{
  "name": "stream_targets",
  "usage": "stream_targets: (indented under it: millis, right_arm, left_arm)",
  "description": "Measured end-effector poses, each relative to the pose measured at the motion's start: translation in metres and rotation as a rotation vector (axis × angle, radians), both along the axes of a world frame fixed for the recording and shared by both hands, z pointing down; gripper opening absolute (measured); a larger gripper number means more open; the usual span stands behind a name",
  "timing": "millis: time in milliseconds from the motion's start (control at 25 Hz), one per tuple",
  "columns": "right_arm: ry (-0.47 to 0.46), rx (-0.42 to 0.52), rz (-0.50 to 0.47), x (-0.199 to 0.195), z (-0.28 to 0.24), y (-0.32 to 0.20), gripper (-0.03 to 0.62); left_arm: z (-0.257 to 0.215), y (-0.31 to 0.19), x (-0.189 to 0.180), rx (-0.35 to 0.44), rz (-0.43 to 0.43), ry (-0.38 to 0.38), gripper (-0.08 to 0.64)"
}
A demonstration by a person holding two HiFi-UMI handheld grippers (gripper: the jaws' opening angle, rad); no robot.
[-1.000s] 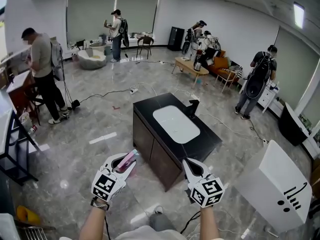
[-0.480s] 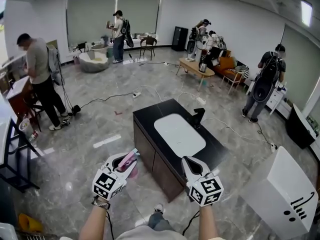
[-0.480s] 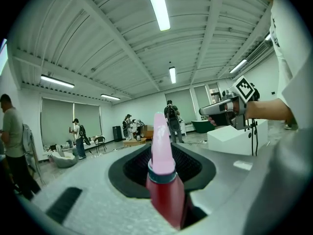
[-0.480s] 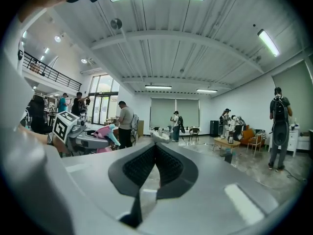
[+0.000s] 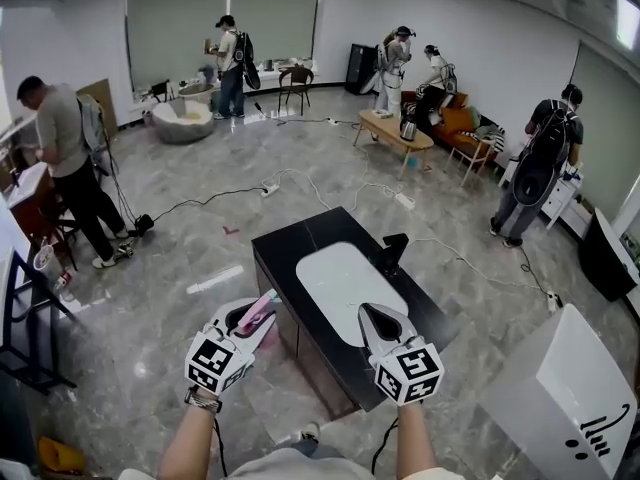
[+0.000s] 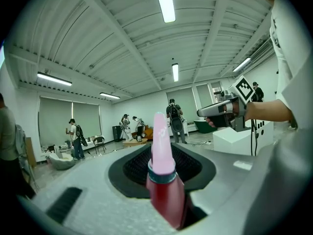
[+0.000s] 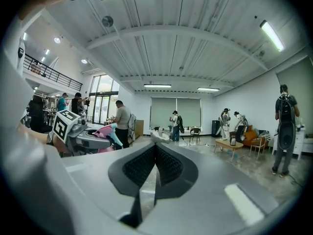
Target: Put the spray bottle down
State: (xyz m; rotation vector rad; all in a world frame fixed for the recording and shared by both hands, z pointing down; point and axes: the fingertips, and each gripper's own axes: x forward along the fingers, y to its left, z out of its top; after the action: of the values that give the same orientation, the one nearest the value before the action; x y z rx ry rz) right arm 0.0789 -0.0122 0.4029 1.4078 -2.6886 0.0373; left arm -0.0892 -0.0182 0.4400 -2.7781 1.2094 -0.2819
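Note:
A pink spray bottle [image 5: 259,311] with a dark red body [image 6: 165,196] is clamped between the jaws of my left gripper [image 5: 250,318], nozzle pointing ahead. It hangs over the floor just left of a black counter [image 5: 288,240] with a white sink basin [image 5: 345,278] and a black faucet [image 5: 393,251]. My right gripper [image 5: 373,316] is shut with nothing in it, over the counter's near edge. In the right gripper view its jaws [image 7: 155,148] meet at the tip, and the left gripper with the bottle [image 7: 106,131] shows at the left.
A white box [image 5: 575,398] stands at the right. Cables [image 5: 215,196] run over the grey floor. Several people stand around the room, one near a dark rack [image 5: 25,308] at the left. A low wooden table [image 5: 392,128] is at the back.
Both grippers have moved forward towards the black counter, which is now closer. The right gripper has come over its near edge. The grip on the bottle is unchanged.

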Motion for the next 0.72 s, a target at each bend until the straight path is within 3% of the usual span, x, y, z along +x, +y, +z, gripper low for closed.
stream_targets:
  millis: [720]
  right_arm:
    - [-0.010,-0.042,-0.038,0.057,0.024,-0.119,0.008]
  left_arm:
    - [0.016,-0.126,0.070,-0.026,-0.015,0.000,0.135]
